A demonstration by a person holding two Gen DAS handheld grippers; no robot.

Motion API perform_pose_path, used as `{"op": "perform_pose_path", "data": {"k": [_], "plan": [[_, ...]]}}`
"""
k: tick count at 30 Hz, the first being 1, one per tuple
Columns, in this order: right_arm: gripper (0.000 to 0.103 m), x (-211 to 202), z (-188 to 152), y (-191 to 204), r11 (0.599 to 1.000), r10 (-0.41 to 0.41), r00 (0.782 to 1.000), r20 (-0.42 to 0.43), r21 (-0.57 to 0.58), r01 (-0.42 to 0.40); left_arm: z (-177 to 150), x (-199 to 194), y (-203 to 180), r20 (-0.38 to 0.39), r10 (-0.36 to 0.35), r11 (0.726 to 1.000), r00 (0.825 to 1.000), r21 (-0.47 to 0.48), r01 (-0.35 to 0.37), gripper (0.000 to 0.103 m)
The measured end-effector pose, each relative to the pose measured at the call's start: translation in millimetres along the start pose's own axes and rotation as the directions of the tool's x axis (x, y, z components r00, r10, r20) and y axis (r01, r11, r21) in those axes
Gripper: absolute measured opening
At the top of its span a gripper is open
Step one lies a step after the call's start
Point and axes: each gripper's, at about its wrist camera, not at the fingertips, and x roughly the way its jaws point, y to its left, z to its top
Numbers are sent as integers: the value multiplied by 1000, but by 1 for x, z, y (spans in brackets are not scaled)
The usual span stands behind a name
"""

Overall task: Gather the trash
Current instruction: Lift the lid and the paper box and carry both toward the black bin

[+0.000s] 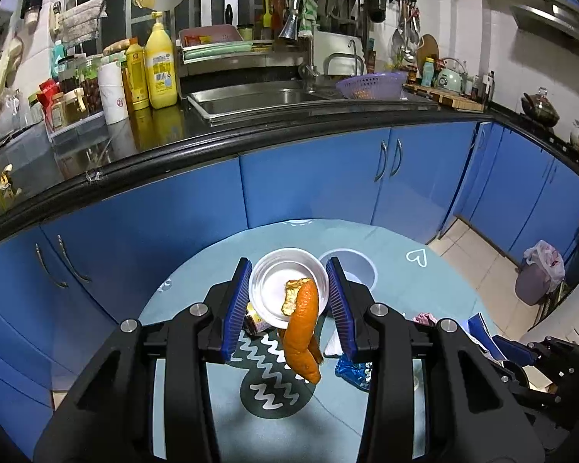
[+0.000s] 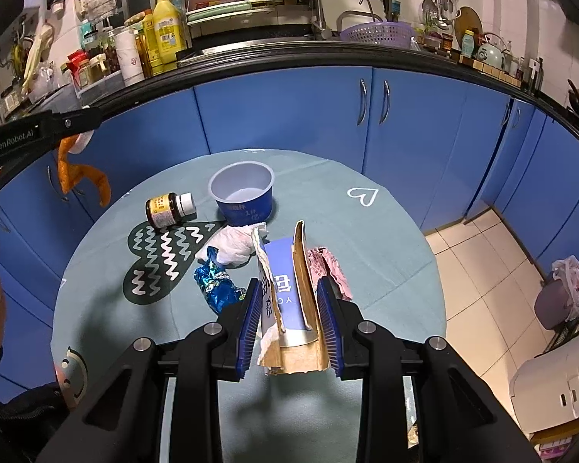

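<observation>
Peel is my first worry, starting at the left. My left gripper [image 1: 289, 293] is clenched on a small white bowl [image 1: 278, 289], lifted clear of the round table [image 1: 197, 405], and a long strip of orange peel [image 1: 303, 335] hangs over the bowl's near rim with most of its length dangling below. Only its curled top end sits inside the bowl. If I tip the bowl any further toward me, or swing it quickly, I judge the peel will slide out and drop to the table or the floor. The pads hold the bowl by its round wall, so it could also rotate or slip in the grip.

Moving right, loose trash lies on the table: a brown pill bottle [image 2: 169, 209] on its side, a blue cup [image 2: 243, 195], a crumpled white tissue [image 2: 231, 247], and a blue foil wrapper [image 2: 216, 285]. The bottle could roll if nudged.

My right gripper [image 2: 289, 308] is clamped on a torn blue carton [image 2: 289, 293] whose flaps splay upward. The card looks soft, so squeezing may crush it and loosen the hold. A pink wrapper [image 2: 330, 270] lies just beside it.

The bin with its bag [image 2: 563, 293] stands on the floor, well apart to the right; carrying both loads there invites a spill.
</observation>
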Motion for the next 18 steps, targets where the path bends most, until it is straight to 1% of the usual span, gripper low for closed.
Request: {"op": "perform_pose_path", "data": {"k": [2, 4, 5, 6, 7, 8, 9, 10, 11, 14, 18], "plan": [[29, -3, 0, 1, 1000, -5, 1000, 4, -5, 5, 0, -6, 1, -22, -11, 1000, 1000, -11, 11, 41], [29, -7, 0, 0, 1000, -10, 1000, 9, -10, 10, -1, -27, 5, -40, -49, 998, 998, -36, 47, 41], [29, -8, 0, -1, 1000, -12, 1000, 9, -10, 12, -4, -32, 4, -11, -41, 999, 999, -24, 41, 41], [29, -7, 0, -1, 1000, -12, 1000, 6, -8, 12, -5, -28, -1, 10, 4, 1000, 1000, 2, -4, 41], [29, -6, 0, -1, 1000, -11, 1000, 1, -7, 11, -5, -8, -4, -40, 19, 1000, 999, 16, -19, 41], [29, -6, 1, 0, 1000, -13, 1000, 0, -9, 13, -4, 5, -1, -94, -27, 999, 995, -20, 25, 41], [29, -8, 1, 1, 1000, -18, 1000, 7, -18, 18, -3, 18, 3, -119, -66, 996, 991, -69, 58, 41], [29, -11, 2, 2, 999, -23, 1000, 13, -25, 23, -2, 19, 1, -99, -41, 998, 994, -56, 36, 41], [29, -13, 2, 2, 999, -25, 1000, 18, -24, 25, -1, 17, -3, -62, -9, 1000, 998, -30, 7, 41], [29, -12, 1, 0, 1000, -20, 1000, 14, -6, 20, 1, 17, -8, -60, -24, 1000, 998, -19, 23, 41], [29, -6, 1, 0, 1000, -6, 1000, 6, 1, 6, 1, 13, -12, -42, -16, 1000, 999, -1, 16, 41]]}}
